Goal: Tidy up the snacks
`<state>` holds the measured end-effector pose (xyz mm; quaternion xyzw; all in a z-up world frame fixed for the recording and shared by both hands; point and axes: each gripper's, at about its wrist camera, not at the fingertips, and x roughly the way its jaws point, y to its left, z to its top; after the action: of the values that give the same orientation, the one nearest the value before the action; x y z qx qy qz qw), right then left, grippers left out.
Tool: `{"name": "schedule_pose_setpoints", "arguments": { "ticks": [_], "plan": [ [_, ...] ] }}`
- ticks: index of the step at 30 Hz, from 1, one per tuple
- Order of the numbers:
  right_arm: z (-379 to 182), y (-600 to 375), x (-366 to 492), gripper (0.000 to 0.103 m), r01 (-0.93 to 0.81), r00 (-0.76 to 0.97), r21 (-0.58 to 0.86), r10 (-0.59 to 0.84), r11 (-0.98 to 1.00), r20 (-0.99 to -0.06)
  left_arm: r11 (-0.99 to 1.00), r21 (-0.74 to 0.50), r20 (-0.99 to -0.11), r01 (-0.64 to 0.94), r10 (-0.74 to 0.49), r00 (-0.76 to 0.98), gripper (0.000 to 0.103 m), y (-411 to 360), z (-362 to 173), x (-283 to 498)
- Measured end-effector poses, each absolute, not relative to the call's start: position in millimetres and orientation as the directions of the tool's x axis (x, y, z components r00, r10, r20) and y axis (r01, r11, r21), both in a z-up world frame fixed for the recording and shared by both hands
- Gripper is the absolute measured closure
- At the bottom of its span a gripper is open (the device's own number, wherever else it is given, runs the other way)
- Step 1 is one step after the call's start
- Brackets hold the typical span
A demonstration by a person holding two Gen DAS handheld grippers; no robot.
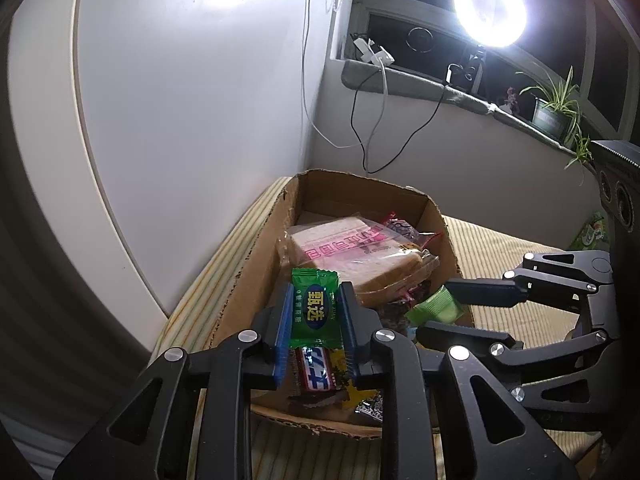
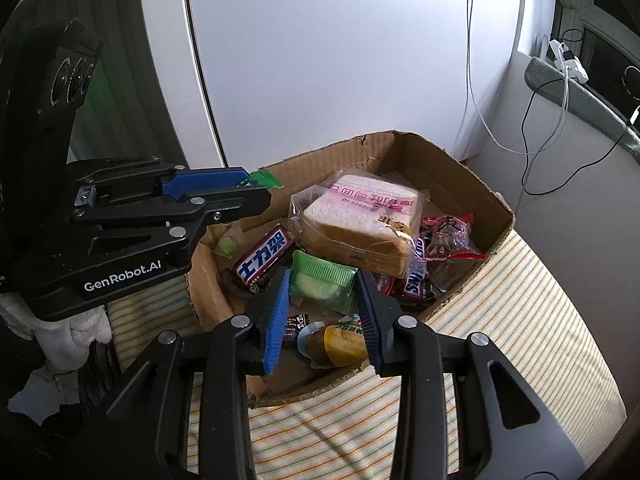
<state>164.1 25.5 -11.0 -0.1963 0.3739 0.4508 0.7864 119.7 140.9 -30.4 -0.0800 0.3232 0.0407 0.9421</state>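
A cardboard box (image 1: 256,256) (image 2: 472,184) on a striped cloth holds bagged bread (image 1: 352,252) (image 2: 360,220), Snickers bars (image 1: 318,374) (image 2: 264,260) and other snacks. My left gripper (image 1: 314,312) is shut on a green candy packet (image 1: 316,308) over the box's near end; in the right wrist view it (image 2: 256,188) shows side on at the left, with a green corner of the packet (image 2: 266,179) sticking out. My right gripper (image 2: 324,284) grips a light green packet (image 2: 322,284) (image 1: 436,306) above the box.
A white cabinet (image 1: 180,100) stands right behind the box. A windowsill (image 1: 460,92) carries a bright ring lamp (image 1: 490,8), cables (image 1: 372,120) and a potted plant (image 1: 554,110). Striped cloth (image 2: 520,320) surrounds the box.
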Motion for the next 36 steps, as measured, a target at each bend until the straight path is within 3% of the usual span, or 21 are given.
{"name": "schedule_pose_setpoints", "arguments": {
  "ticks": [3,6,8,10,12,24,36],
  "plan": [
    [-12,25,164,0.055,-0.854,0.320,0.022,0.558,0.520,-0.766,0.984,-0.119,-0.617,-0.132,0.031,0.786,0.081,141,-31,120],
    [-12,24,165,0.053,-0.855,0.321,0.019,0.556,0.519,-0.767,0.983,-0.118,-0.617,-0.139,0.037,0.786,0.071,142,-31,121],
    [-11,23,164,0.047,-0.854,0.328,0.011,0.553,0.521,-0.766,0.983,-0.118,-0.617,-0.140,0.038,0.786,0.070,143,-31,121],
    [-10,21,162,0.037,-0.853,0.335,0.005,0.555,0.522,-0.761,0.983,-0.115,-0.615,-0.143,0.042,0.787,0.056,143,-30,120],
    [-8,20,160,0.036,-0.853,0.340,0.000,0.555,0.522,-0.759,0.983,-0.112,-0.613,-0.148,0.049,0.789,0.044,143,-29,120],
    [-2,-3,155,0.020,-0.808,0.392,0.002,0.540,0.589,-0.745,0.978,-0.125,-0.606,-0.170,0.060,0.793,0.033,141,-23,111],
    [7,-38,158,0.020,-0.712,0.457,0.063,0.530,0.699,-0.714,0.977,-0.127,-0.586,-0.170,0.065,0.808,0.033,127,-15,93]
  ]
}}
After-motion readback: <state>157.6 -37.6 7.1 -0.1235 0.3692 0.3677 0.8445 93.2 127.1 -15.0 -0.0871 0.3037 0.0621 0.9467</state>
